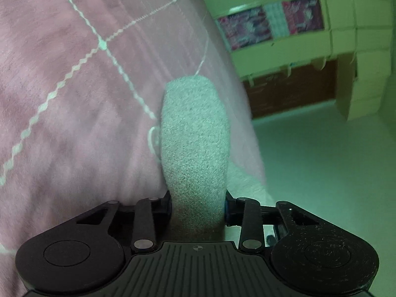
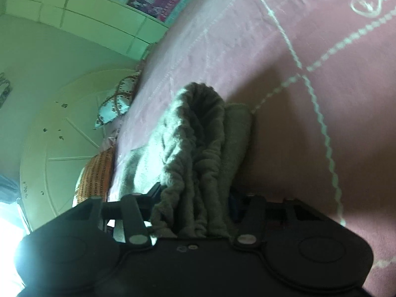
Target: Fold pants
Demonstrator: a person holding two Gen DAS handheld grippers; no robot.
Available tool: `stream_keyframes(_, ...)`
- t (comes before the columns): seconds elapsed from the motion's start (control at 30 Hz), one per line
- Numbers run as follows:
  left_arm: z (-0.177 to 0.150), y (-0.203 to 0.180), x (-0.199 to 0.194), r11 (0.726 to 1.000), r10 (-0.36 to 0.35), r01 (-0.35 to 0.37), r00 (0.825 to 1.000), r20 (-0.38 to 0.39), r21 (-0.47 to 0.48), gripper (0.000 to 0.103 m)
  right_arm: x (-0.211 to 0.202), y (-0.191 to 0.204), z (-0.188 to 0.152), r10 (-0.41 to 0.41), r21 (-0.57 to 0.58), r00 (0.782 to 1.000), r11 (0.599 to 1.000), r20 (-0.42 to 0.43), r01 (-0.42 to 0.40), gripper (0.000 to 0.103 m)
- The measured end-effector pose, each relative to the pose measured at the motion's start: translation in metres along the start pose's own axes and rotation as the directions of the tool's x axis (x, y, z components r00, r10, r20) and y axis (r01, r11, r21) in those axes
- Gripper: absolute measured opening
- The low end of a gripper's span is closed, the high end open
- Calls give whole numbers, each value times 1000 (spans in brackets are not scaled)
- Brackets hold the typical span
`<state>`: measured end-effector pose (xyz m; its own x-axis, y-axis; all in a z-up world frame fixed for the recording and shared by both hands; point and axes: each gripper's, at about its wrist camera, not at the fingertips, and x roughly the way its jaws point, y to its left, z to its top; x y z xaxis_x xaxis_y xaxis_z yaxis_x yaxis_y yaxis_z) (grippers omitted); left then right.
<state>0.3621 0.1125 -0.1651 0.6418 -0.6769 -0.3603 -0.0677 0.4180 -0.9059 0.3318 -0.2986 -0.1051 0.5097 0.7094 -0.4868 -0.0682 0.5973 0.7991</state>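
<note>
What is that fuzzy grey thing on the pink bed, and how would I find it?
Look at the big pink blanket with the white wavy lines. Near its edge lie the pants, a soft grey bundle, and each claw, left claw and right claw, pinches a bunch of them. They are the only grey, knitted thing; everything around them is pink.

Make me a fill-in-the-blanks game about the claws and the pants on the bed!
1. Each claw is pinching the grey ____.
2. The bed cover under the pants is coloured ____.
3. The lines stitched on the bed cover are coloured ____.
4. In the right claw the cloth looks ____, not smooth as in the left claw.

Missing words: pants; pink; white; bunched
</note>
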Motion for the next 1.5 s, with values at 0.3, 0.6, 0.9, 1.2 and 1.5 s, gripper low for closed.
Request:
stream_keyframes(0.3, 70, -25, 6, 997, -48, 45, 997, 59, 59, 36, 25, 46, 54, 61, -142, 998, 988, -21, -64, 39)
stream_keyframes(0.6, 184, -9, 22, 990, 127, -138, 971, 201, 42, 80, 117, 59, 145, -14, -176, 999, 984, 37, 20, 74)
stream_keyframes(0.9, 152, -34, 2, 845, 352, -438, 887, 297, 307, 80, 128, 67, 117, -145, -296, 979, 938, 141, 182, 67)
stream_keyframes(1.2, 100, -59, -10, 629, 465, -628, 776, 426, 458, 83, 100, 57, 108, -259, -249, 954, 924, 153, 290, 76)
stream_keyframes(1.5, 1, -61, -111, 567, 483, -728, 673, 560, 386, 97, 0, 46, 28, -286, -312, 935, 887, 211, 341, 97)
